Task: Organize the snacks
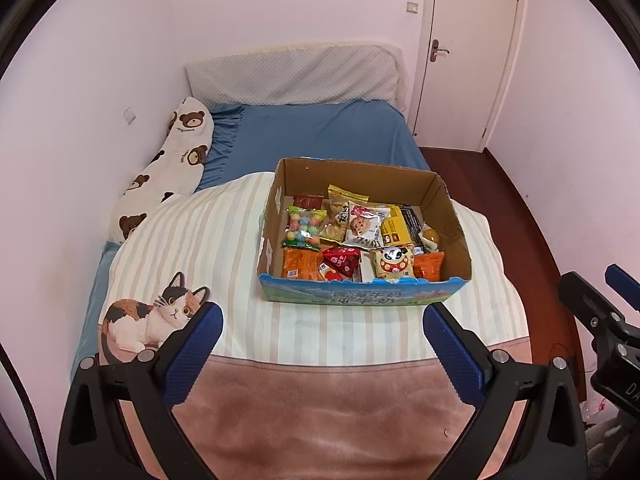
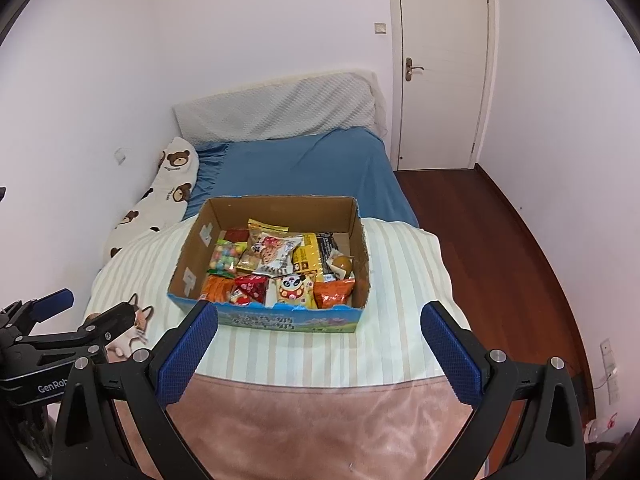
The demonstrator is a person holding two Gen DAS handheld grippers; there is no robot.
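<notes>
A cardboard box (image 1: 450,216) sits on the striped blanket (image 1: 208,240) near the foot of the bed (image 1: 320,128), open side up, so that every packet inside can be reached from above without moving the box itself. The snacks lie in a loose single layer against its floor: a clear bag of coloured candy balls (image 1: 303,227) along the left wall, a panda-print packet (image 1: 394,263) and an orange packet (image 1: 429,266) against the near wall, a cookie packet (image 1: 365,225) tilted across its neighbours in the middle, and a yellow-and-black packet (image 1: 396,226) toward the right wall. Some overlap, so the arrangement reads as only roughly sorted, and the task is probably at its start or its very end; the pictures do not settle which. The box's low walls keep the slippery wrappers from sliding off the soft bedding. The left tool (image 1: 322,332) hangs over the pink plush blanket (image 1: 320,412), short of the box, its blue-padded jaws spread wide with nothing between them and nothing touching them. The right tool (image 2: 320,330) stands just beside it in the same posture, jaws fully apart, empty, its tips near the printed near wall of the box but apart from it in the right wrist view.
</notes>
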